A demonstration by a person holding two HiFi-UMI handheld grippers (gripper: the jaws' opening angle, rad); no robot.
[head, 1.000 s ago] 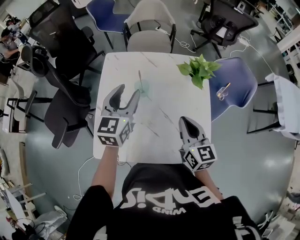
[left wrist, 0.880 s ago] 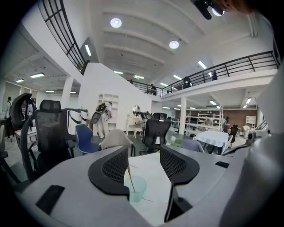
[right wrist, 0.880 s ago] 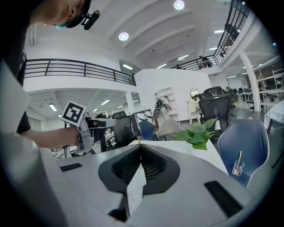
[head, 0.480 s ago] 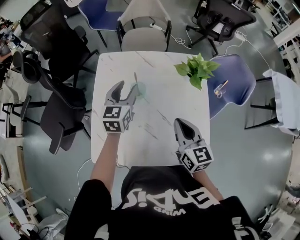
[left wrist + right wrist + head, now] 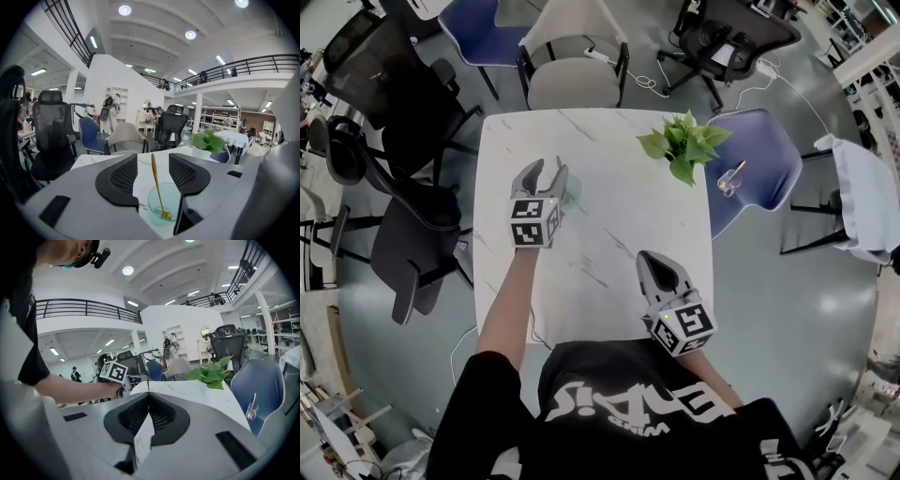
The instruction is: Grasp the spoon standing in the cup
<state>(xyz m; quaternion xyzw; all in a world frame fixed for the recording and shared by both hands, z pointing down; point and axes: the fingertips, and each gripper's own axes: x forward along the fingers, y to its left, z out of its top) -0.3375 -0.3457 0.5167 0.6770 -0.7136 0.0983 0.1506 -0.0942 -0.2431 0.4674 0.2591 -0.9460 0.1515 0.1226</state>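
A pale green glass cup (image 5: pixel 163 203) stands on the white marble table (image 5: pixel 609 216) with a thin gold spoon (image 5: pixel 156 180) leaning upright in it. My left gripper (image 5: pixel 153 162) is open, its two dark jaws on either side of the spoon's handle and not touching it. The head view shows the left gripper (image 5: pixel 549 172) right beside the cup (image 5: pixel 573 191) at the table's left middle. My right gripper (image 5: pixel 649 258) rests near the table's front right, shut with nothing in it. Seen from its own view, the right gripper (image 5: pixel 148 397) has its jaws closed tip to tip.
A leafy green plant (image 5: pixel 680 146) sits at the table's far right. A blue chair (image 5: pixel 757 155) to the right holds a second small glass with a spoon (image 5: pixel 727 182). Black office chairs (image 5: pixel 412 220) stand left; a beige chair (image 5: pixel 570 80) stands behind.
My left gripper has moved forward to the cup, and its open jaws now flank the spoon. The right gripper stayed shut near the front edge.
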